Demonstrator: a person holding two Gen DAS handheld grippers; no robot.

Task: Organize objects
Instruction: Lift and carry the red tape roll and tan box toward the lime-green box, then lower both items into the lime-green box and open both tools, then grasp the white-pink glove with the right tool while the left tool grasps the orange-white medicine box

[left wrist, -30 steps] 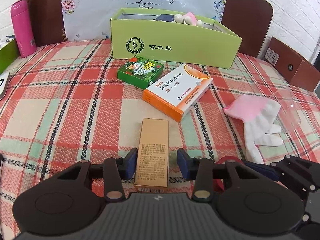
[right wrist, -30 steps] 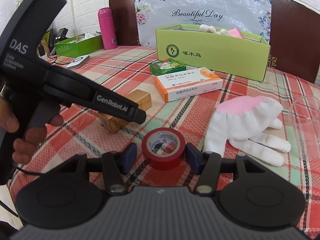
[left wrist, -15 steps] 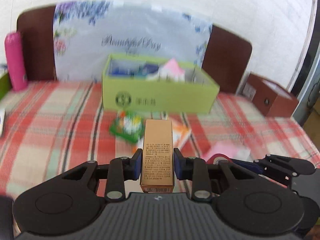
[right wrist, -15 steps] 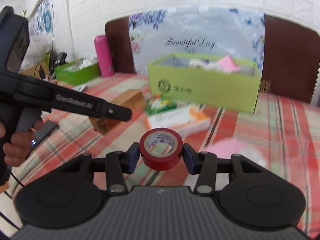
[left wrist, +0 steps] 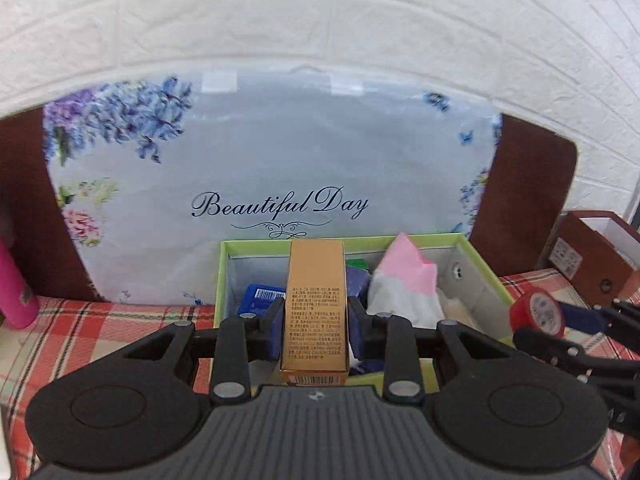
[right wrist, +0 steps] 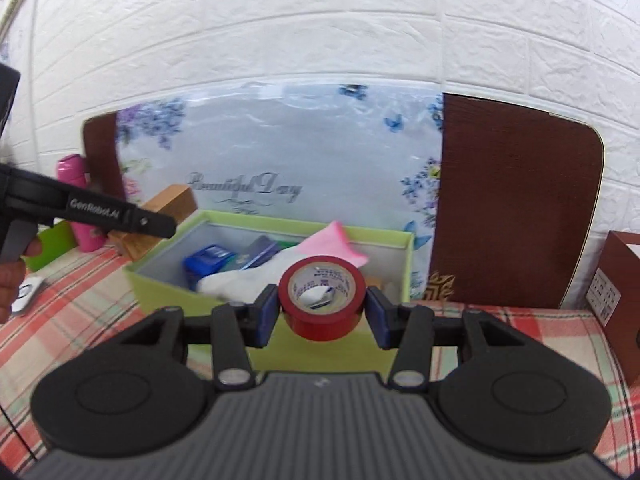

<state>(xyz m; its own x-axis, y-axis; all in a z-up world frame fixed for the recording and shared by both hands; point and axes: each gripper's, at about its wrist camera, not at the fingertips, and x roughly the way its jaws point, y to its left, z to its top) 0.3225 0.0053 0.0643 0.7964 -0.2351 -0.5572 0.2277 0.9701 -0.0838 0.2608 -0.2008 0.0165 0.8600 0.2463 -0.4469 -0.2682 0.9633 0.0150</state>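
The left tool (left wrist: 315,328) is gripping the gold carton (left wrist: 314,304) upright between its pads, with the open green box (left wrist: 476,276) lying just ahead of it. The right tool (right wrist: 322,310) is clamping the red tape roll (right wrist: 322,300), and the same box is sitting right beyond its tips on the checked counter (right wrist: 520,320).

Back wall (left wrist: 320,40) is white with a raised brick-pattern texture, pretty evenly lit, no harsh shadows. Leaning against it at 12 o'clock is a dark brown board with rounded corners (right wrist: 516,200), mostly covered by a pale blue floral sheet reading "Beautiful Day" (left wrist: 280,152). The table wears a red, white and green plaid cloth (left wrist: 100,328), running out toward 9 and 3 o'clock. At about 3 o'clock sits a brown cardboard box (left wrist: 592,256), near the wall.
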